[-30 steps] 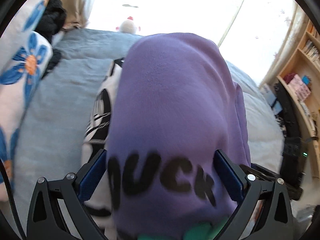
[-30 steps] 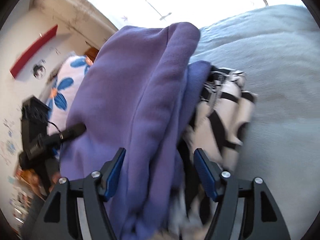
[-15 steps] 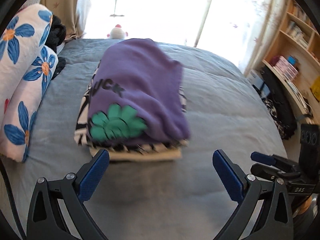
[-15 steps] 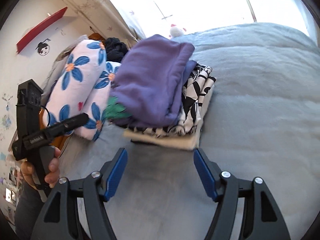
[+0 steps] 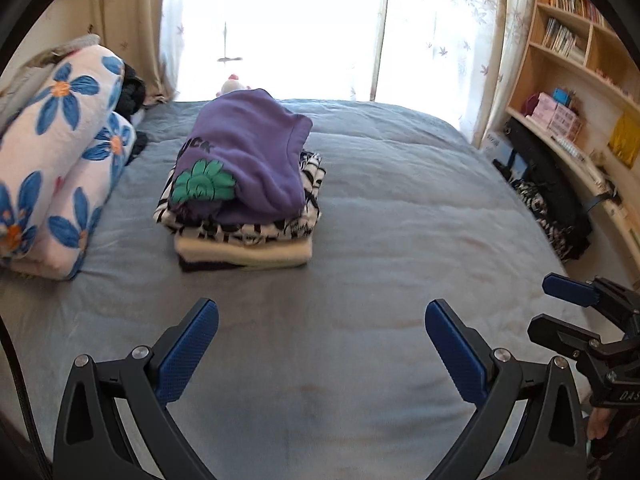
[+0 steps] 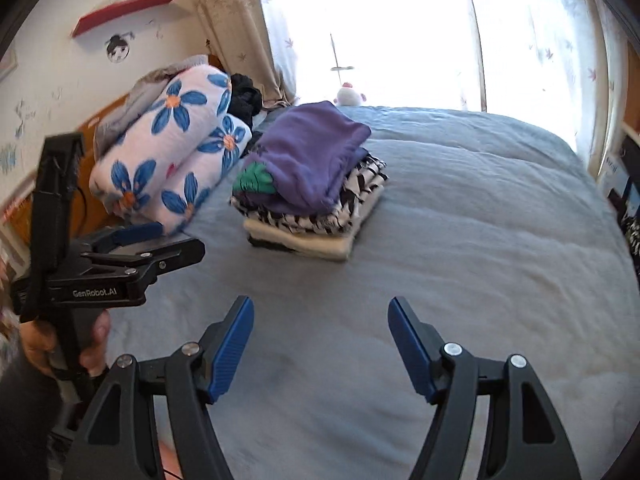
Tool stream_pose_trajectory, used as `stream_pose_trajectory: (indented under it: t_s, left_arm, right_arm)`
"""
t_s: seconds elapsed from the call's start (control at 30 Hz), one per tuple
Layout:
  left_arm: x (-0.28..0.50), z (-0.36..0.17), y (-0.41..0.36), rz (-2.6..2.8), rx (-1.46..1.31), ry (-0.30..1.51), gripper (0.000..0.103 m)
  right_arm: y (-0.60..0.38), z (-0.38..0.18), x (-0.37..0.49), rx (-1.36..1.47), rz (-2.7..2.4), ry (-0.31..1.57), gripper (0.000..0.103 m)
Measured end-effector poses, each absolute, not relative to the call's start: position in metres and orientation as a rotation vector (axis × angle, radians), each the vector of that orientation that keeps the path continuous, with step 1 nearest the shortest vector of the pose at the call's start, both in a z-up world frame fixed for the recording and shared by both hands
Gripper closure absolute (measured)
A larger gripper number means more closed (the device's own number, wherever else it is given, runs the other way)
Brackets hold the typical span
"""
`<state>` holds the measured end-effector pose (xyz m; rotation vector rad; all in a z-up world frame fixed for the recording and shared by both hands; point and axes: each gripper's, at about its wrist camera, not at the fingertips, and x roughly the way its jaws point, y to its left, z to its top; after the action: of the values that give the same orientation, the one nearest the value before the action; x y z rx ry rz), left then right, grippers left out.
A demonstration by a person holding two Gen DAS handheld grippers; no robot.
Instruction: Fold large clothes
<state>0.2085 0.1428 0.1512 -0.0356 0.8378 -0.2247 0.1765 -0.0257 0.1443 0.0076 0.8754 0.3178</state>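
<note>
The folded purple sweatshirt tops the clothes stack, centre frame on the grey bed, with open cover all round. Flowered bedding crowds the left. Left gripper and right gripper are both spread, empty.

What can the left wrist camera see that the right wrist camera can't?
Only the left wrist view shows the wooden bookshelf with books and the pink boxes on it. Only the right wrist view shows the red wall shelf, the round wall sticker and the hand holding the left gripper. Both show the purple sweatshirt on top of the folded stack, the flowered pillows, the grey bed cover, the bright window and the right gripper. Both grippers are open and empty.
</note>
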Motion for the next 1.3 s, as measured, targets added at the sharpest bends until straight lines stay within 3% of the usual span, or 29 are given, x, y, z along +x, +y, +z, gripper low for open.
stream_pose_trajectory:
  t_s: [0.33, 0.87, 1.3]
  left_arm:
    - [0.113, 0.083, 0.084, -0.180, -0.013, 0.854, 0.000]
    - [0.054, 0.028, 0.055, -0.069, -0.091, 0.901, 0.001]
    - [0.044, 0.023, 0.058, -0.024, -0.054, 0.913, 0.001]
  right_arm:
    - [-0.070, 0.073, 0.105, -0.003, 0.124, 0.856, 0.003]
    - [-0.093, 0.030, 0.031, 0.089, -0.045, 0.832, 0.001]
    - [-0.090, 0.026, 0.017, 0.084, -0.047, 0.824, 0.001]
